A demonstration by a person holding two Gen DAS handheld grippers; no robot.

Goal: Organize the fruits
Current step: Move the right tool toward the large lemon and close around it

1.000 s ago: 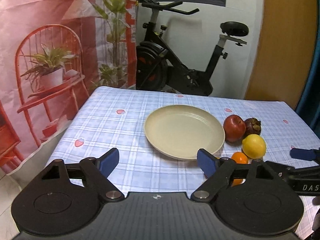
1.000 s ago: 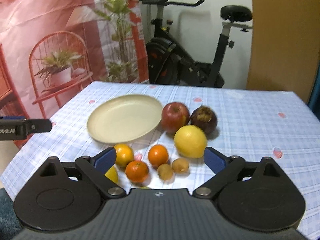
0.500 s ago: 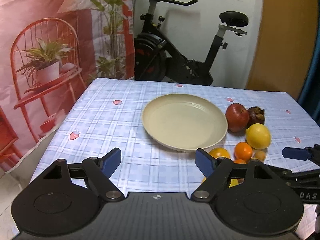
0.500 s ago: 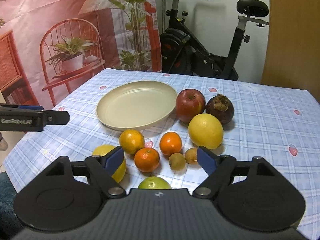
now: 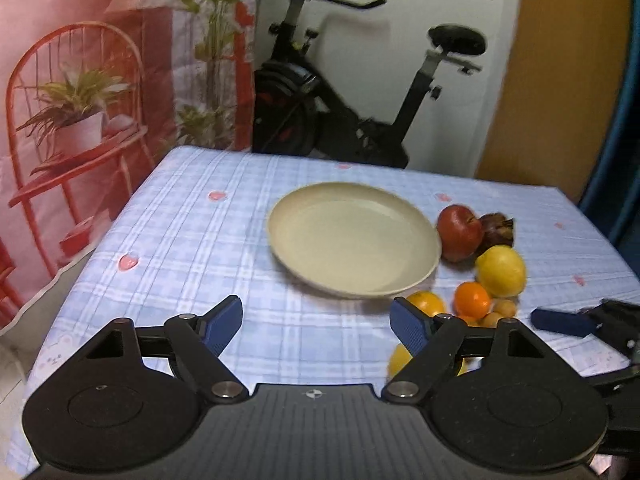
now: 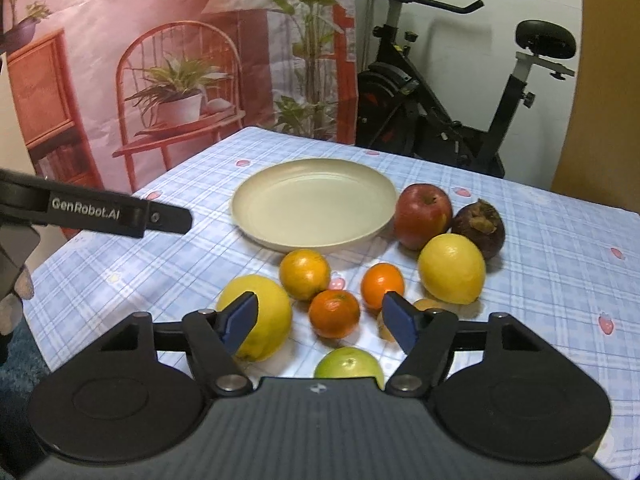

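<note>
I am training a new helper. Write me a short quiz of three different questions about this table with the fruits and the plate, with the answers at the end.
1. True or false: the plate already holds a piece of fruit.
2. Which fruit lies nearest in front of the right gripper, between its fingers? A) the red apple B) the small orange C) the large lemon
3. Fill in the missing word: the left gripper hovers over the tablecloth with its jaws ____ and nothing between them.

Key
1. False: the plate is bare and all the fruit lies on the tablecloth beside it.
2. B. The jaws have just been closing, but the pads do not touch it yet.
3. open
</note>
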